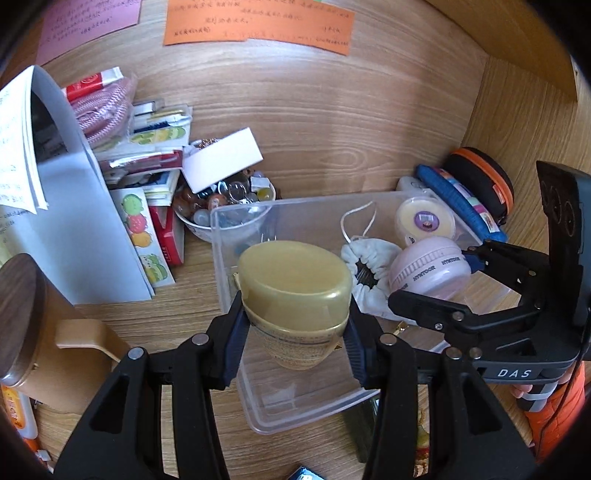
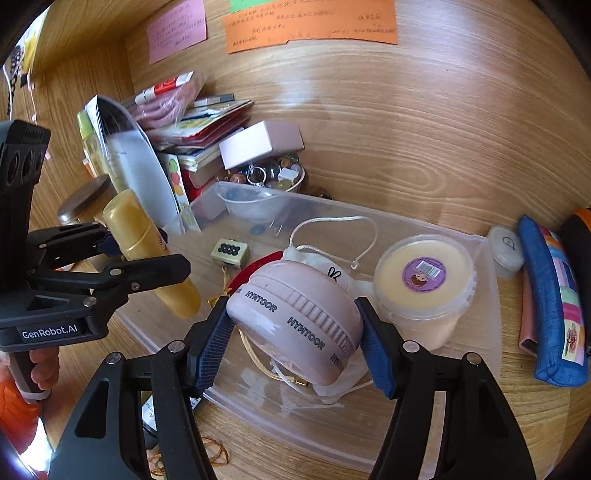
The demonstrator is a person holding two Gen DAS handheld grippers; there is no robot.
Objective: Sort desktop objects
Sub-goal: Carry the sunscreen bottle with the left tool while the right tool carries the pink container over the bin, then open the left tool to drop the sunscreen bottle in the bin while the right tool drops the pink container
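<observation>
Two grippers work over a wooden desk (image 2: 424, 147), the largest surface, which runs out ahead of both pairs of fingers to a wooden back panel carrying an orange note (image 2: 310, 26) and a pink note (image 2: 177, 29). Next in size, a clear plastic bin (image 1: 369, 206) lies directly under and ahead of both sets of fingers, open at the top. Beyond the left fingers and off to their left, a white folder (image 1: 74, 206) stands propped against a heap of packets and sticker sheets, and a bowl of glass beads (image 1: 229, 206) sits just past the bin's far wall with a white box (image 1: 221, 162) tilted on top of it. To the right of the right fingers, outside the bin, a blue pencil case (image 2: 550, 302) lies on the desk. The left gripper (image 1: 295, 328) pinches a yellow bottle (image 1: 295, 280) by its neck, just below the cap, both blue pads pressed to its sides, holding it above the bin. The right gripper (image 2: 295, 332) clamps a pink round case (image 2: 295, 317) printed HYNTOOR between its pads, low over the bin's floor and a white drawstring pouch (image 1: 365, 258). Just right of the right fingers, a lidded cream tub (image 2: 424, 280) stands inside the bin. Ahead of the left-hand pad, a small green dice-like block (image 2: 231, 253) rests on the bin's floor.
</observation>
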